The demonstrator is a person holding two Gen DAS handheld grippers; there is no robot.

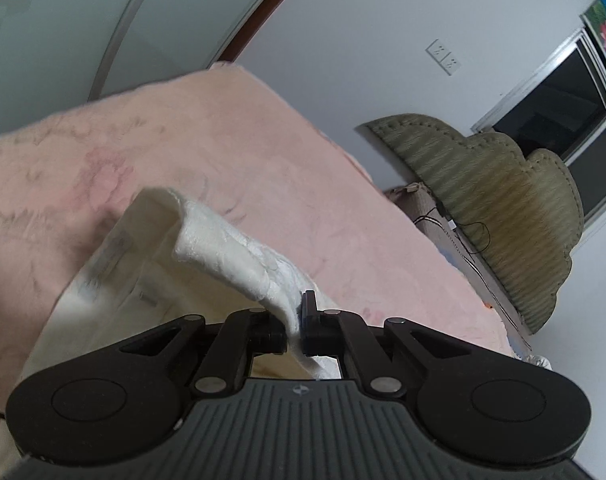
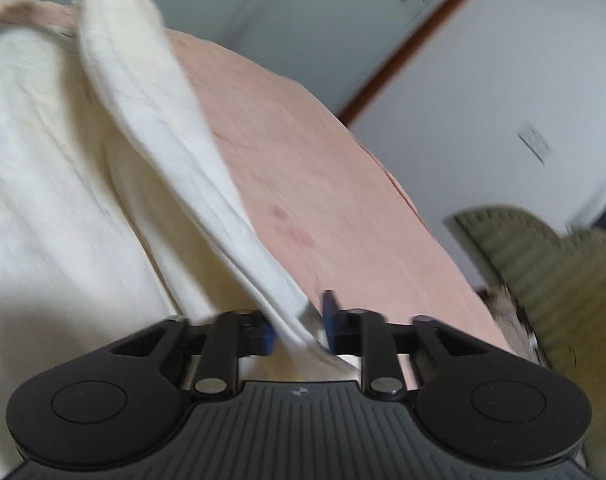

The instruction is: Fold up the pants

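Gripping the cream pants [image 1: 223, 236] along one edge, I have my left gripper [image 1: 294, 330] and right gripper [image 2: 299, 330] each clamped on a raised fold of cloth, the rest of the garment lying below on the pink bedspread [image 1: 263, 152].

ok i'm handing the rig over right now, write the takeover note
Left gripper: shut on an edge of the pants, lifted.
Right gripper: shut on another edge of the pants, also raised.
Pants: cream, partly lifted, the rest lying on the pink bed.
Done: both edges gripped and raised.
Left: carry the held edge over, lay it flat, release, then finish any further folds.
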